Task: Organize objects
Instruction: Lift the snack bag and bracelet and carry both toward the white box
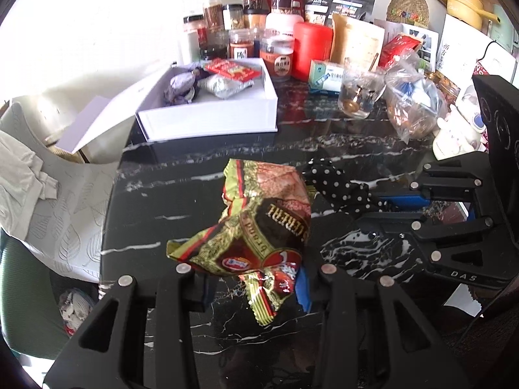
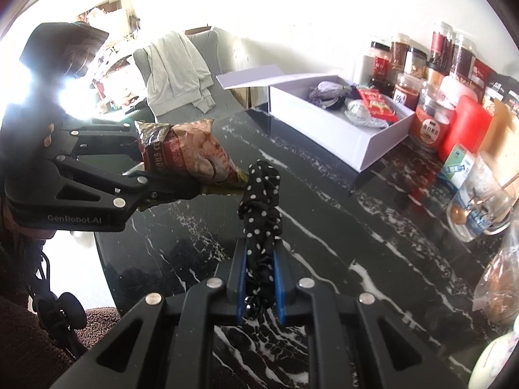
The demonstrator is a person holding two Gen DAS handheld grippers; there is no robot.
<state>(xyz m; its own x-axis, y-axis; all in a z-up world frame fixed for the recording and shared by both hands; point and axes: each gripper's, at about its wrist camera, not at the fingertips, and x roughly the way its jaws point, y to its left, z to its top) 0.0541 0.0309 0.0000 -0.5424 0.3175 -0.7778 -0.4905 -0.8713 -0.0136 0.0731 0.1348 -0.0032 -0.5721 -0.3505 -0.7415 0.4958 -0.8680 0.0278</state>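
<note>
My left gripper point(image 1: 256, 278) is shut on a red, green and gold cereal snack packet point(image 1: 259, 223) and holds it above the black marble table point(image 1: 194, 201). In the right wrist view the left gripper point(image 2: 168, 165) comes in from the left with the packet point(image 2: 191, 155). My right gripper point(image 2: 261, 259) is shut on a black scrunchie with white dots point(image 2: 261, 201). It enters the left wrist view from the right point(image 1: 386, 204), with the scrunchie point(image 1: 337, 184) touching or just beside the packet. An open white box point(image 1: 211, 113) point(image 2: 340, 120) holds a purple pouch, a silver packet and a red packet.
Spice jars point(image 1: 246, 22), a red canister point(image 1: 313, 50), a paper pouch and bags line the wall. A glass cup point(image 1: 358, 94), a clear plastic bag point(image 1: 413, 103) and a white figurine point(image 1: 457, 129) stand at the right. A grey chair with cloth point(image 2: 178, 71) is beyond the table's left edge.
</note>
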